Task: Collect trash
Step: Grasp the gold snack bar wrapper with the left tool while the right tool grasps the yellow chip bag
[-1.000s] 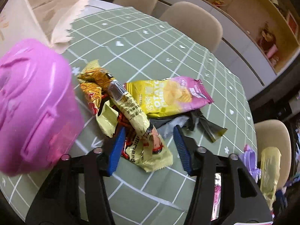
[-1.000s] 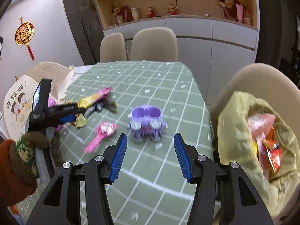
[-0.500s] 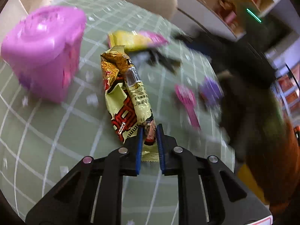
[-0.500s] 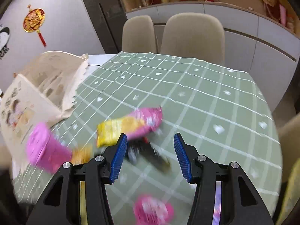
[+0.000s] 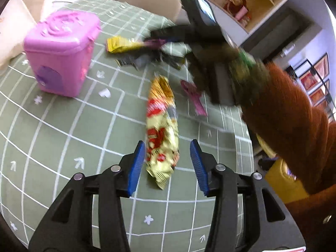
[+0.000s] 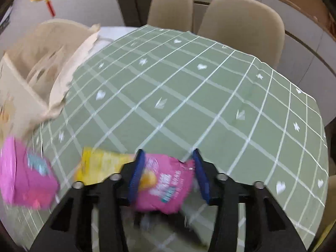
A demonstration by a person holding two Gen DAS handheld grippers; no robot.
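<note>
- My left gripper (image 5: 167, 166) stands spread wide, holding nothing; the yellow-and-red snack wrapper (image 5: 162, 130) lies lengthwise on the cloth with its near end between the blue pads (image 5: 136, 164), touching neither.
- Its print is too blurred to read.
- My right gripper (image 6: 169, 174) is also parted, low over the yellow-and-pink chip bag (image 6: 161, 180); the pink end sits between its fingers, the yellow end sticks out to the left. Whether the pads touch the bag I cannot tell.
- White characters show on the pink part, smeared beyond reading.
- Far ahead of my left gripper, dark foil wrappers (image 5: 145, 59) lie beside that same chip bag, under my right hand's tool.
- A pink lidded toy bin (image 5: 62, 52) stands ahead-left of the left gripper, well apart from the wrapper; a pink toy comb (image 5: 194, 96) lies ahead-right.
- Beyond the right gripper the green checked tablecloth (image 6: 189, 96) runs bare to its far edge, where two beige chairs (image 6: 241, 25) stand.
- A paper bag (image 6: 42, 73) lies at the far left edge.
</note>
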